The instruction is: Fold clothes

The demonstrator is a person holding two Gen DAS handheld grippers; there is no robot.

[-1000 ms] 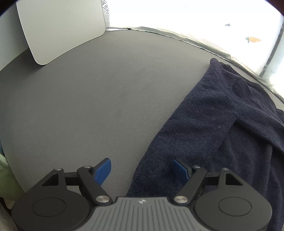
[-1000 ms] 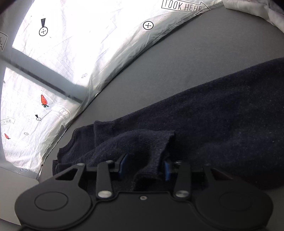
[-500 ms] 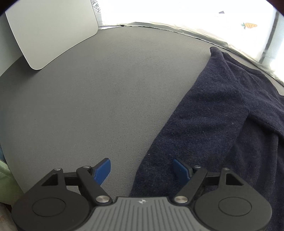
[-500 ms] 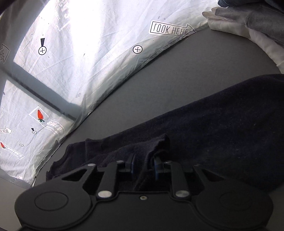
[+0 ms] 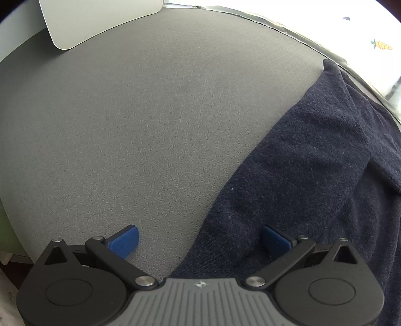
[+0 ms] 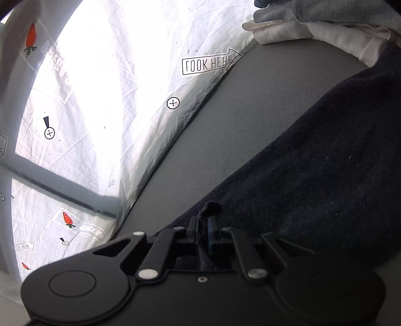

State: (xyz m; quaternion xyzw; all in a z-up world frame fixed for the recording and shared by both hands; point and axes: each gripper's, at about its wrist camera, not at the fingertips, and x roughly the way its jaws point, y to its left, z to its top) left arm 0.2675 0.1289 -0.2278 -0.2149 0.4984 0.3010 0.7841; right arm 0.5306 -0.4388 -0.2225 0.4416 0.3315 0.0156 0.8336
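Note:
A dark navy knitted sweater (image 5: 300, 175) lies spread on the grey table, filling the right side of the left wrist view. My left gripper (image 5: 200, 240) hangs open over the sweater's near left edge; one blue pad (image 5: 124, 240) is above bare table, the other blue pad (image 5: 275, 240) above the knit. In the right wrist view the same navy sweater (image 6: 313, 170) stretches away to the right. My right gripper (image 6: 203, 225) is shut on a pinched fold of the sweater's edge, a small tuft sticking up between the fingers.
The grey table (image 5: 137, 125) stretches to the left, with a pale flat board (image 5: 100, 20) at its far corner. A white printed sheet (image 6: 100, 100) with carrots and "LOOK HERE" marks borders the table. A pile of grey and white folded clothes (image 6: 313, 22) sits at the far right.
My right gripper closed from open around a sleeve fold to shut on it, and the view swung up and right. My left gripper shifted slightly and stayed open.

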